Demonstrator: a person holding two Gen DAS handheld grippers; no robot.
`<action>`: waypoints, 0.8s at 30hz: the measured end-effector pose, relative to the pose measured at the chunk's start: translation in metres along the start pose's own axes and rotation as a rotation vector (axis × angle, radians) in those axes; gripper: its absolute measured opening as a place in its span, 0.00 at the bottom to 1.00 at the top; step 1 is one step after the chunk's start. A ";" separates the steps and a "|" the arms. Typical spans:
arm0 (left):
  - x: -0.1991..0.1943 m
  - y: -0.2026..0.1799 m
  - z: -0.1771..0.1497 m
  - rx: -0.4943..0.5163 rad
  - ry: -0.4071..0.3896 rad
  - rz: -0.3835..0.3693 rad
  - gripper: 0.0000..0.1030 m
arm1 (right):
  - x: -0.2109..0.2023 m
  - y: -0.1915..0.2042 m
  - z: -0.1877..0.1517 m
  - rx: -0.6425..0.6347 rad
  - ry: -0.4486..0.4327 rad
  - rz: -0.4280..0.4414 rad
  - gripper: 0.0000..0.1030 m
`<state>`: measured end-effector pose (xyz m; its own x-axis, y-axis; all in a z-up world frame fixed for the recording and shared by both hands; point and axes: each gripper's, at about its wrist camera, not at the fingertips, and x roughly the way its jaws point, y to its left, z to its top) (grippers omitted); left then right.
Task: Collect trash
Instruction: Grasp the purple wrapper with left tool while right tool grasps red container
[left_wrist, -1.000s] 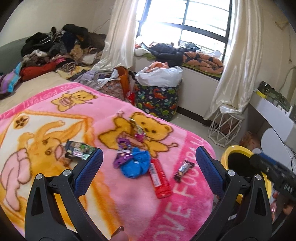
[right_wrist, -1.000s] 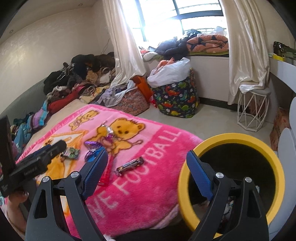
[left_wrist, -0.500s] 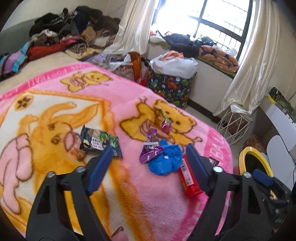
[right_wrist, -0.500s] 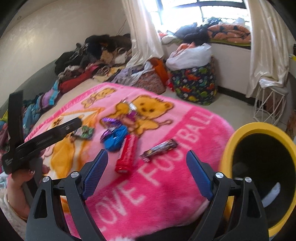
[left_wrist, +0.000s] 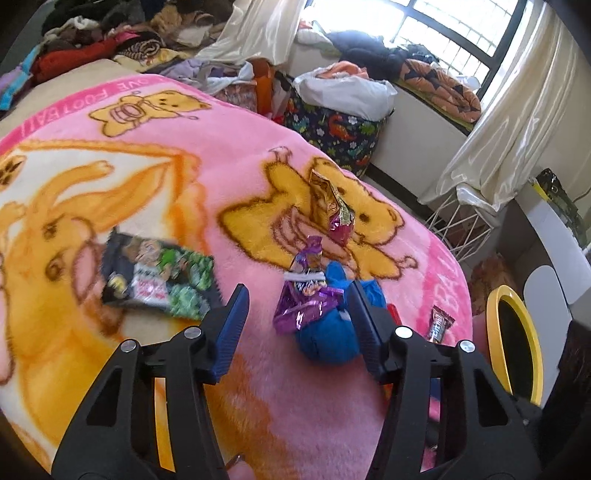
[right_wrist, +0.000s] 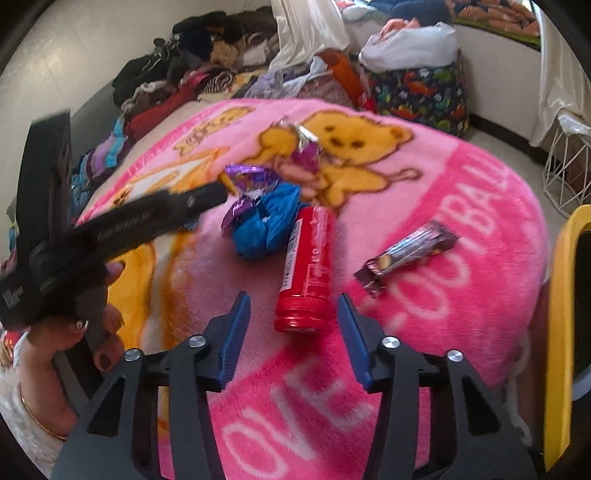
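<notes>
The left gripper hangs released over a purple wrapper and blue wad. The right gripper, also released, brackets a red can.

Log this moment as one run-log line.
left gripper: open, over purple wrapper | right gripper: open, before red can | bin: beside bed

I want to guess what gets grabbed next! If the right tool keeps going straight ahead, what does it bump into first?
Most likely the red cylindrical can lying on the pink fleece blanket. Its base sits just ahead of the open right tool, though depth is hard to judge.
</notes>
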<state>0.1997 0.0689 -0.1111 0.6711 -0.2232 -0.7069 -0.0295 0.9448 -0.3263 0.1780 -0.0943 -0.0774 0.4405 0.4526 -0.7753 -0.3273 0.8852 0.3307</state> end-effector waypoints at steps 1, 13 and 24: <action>0.003 -0.001 0.002 0.002 0.004 0.000 0.46 | 0.003 0.000 0.000 0.006 0.009 0.003 0.43; 0.046 0.005 0.030 -0.066 0.085 -0.006 0.13 | -0.004 -0.008 -0.006 0.039 -0.020 0.067 0.34; -0.033 0.005 -0.001 -0.071 -0.073 -0.052 0.12 | -0.048 -0.006 -0.016 -0.018 -0.107 0.097 0.34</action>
<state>0.1764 0.0809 -0.0901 0.7254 -0.2507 -0.6411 -0.0442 0.9125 -0.4068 0.1457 -0.1231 -0.0508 0.4921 0.5454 -0.6785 -0.3872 0.8352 0.3905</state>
